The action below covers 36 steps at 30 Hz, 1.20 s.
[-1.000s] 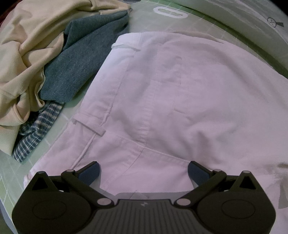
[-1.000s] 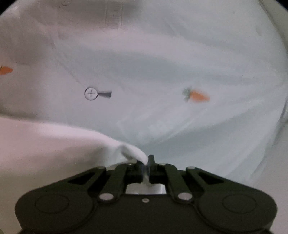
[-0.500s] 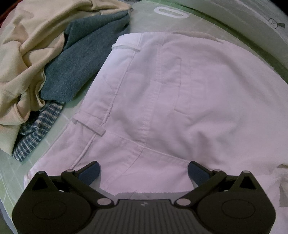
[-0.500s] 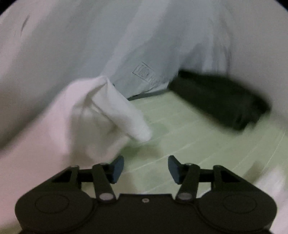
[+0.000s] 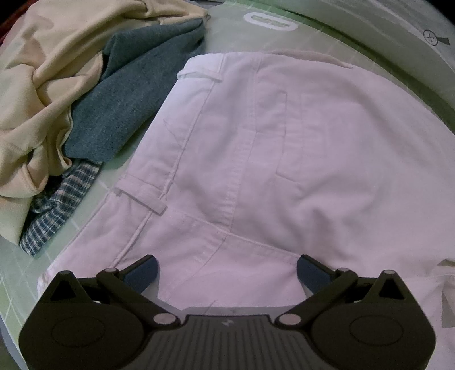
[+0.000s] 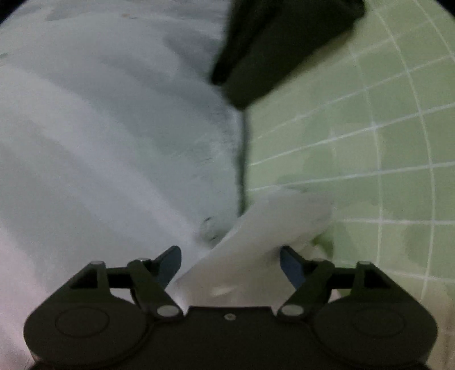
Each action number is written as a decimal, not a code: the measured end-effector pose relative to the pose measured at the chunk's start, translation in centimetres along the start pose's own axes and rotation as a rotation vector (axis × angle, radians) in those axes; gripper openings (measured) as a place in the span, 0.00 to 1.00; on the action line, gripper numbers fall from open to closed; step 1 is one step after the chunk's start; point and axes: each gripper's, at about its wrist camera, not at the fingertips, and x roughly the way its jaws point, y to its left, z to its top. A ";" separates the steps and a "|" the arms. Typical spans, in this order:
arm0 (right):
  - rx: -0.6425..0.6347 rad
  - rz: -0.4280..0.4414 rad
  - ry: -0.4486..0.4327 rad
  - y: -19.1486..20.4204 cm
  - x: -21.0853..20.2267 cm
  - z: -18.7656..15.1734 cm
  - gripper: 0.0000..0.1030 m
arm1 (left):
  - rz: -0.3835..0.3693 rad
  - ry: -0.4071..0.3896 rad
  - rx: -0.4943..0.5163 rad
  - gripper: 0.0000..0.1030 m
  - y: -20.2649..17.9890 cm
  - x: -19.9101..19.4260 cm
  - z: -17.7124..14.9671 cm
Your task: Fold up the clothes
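Landmark: white trousers (image 5: 284, 159), spread flat on the green grid mat (image 5: 85, 210), waistband toward the clothes pile.
Left gripper (image 5: 227, 270): jaws spread wide, empty; blue pads sit low over the near edge of the trousers, one on either side of a seam. Contact with the cloth cannot be told.
Right gripper (image 6: 230, 261): jaws spread wide, gripping nothing. A loose white cloth flap (image 6: 264, 227) stands up between the fingers; whether it touches the right pad is unclear. View is motion-blurred.
Clothes pile: beside the trousers' waistband. Cream garment (image 5: 48, 79) on top, grey-blue garment (image 5: 125, 94) just beside the belt loops, plaid garment (image 5: 59, 205) poking out beneath both.
Belt loops: two showing on the waistband, flat.
Right view surroundings: pale white sheet (image 6: 99, 128) to the left of the flap, bare mat (image 6: 369, 156) to its right, a dark blurred object (image 6: 273, 48) beyond it; identity cannot be told.
Mat marking: white oval print (image 5: 270, 22) past the trousers' far edge.
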 end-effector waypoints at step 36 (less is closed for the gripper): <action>-1.266 -0.596 -0.293 1.8 -10.9 -0.5 0.72 | 0.003 0.015 0.017 1.00 0.3 0.2 -0.2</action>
